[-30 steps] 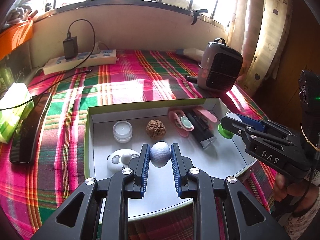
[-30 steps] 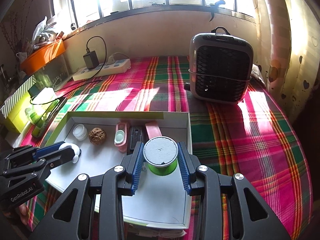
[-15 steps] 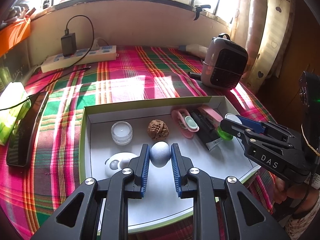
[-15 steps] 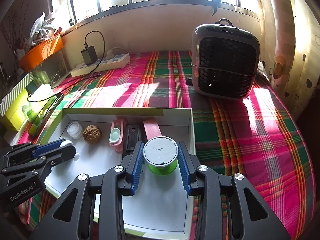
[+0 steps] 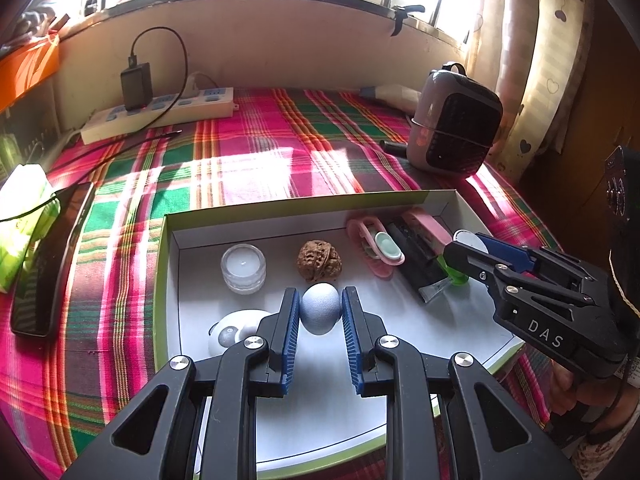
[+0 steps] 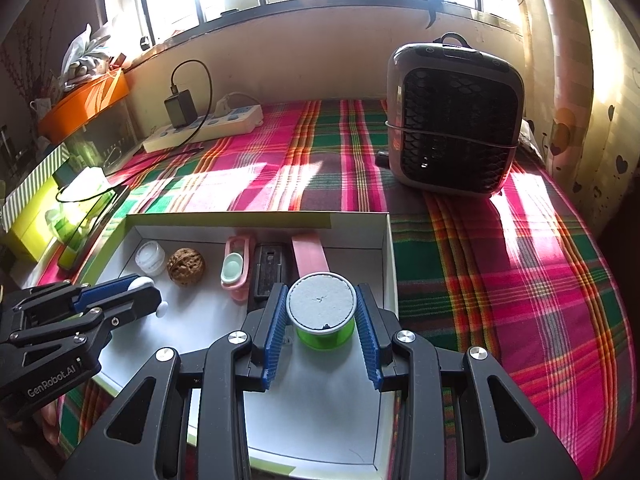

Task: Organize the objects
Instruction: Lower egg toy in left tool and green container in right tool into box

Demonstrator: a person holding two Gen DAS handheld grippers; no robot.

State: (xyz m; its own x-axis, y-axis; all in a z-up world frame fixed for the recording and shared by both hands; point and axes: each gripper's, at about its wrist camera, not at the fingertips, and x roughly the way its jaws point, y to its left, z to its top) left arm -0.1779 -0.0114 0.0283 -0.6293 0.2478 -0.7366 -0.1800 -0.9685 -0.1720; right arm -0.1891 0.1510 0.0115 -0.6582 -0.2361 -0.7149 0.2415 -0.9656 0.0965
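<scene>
Left tool [image 5: 320, 314] clamping pale egg [image 5: 319, 307], right tool [image 6: 321, 316] green tub [image 6: 323, 318] (both over tray [image 5: 400, 199])

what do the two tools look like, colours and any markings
Both are matte black with angular cut-out arms, silver screws and blue ribbed pads. The left tool shows white "GenRobot.AI" lettering on its side in the right wrist view; the right tool shows "DAS".

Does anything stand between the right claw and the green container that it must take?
Nothing visible does. The right claw has the green container already between its blue pads, above the white box. The left claw likewise holds the pale blue egg.
</scene>
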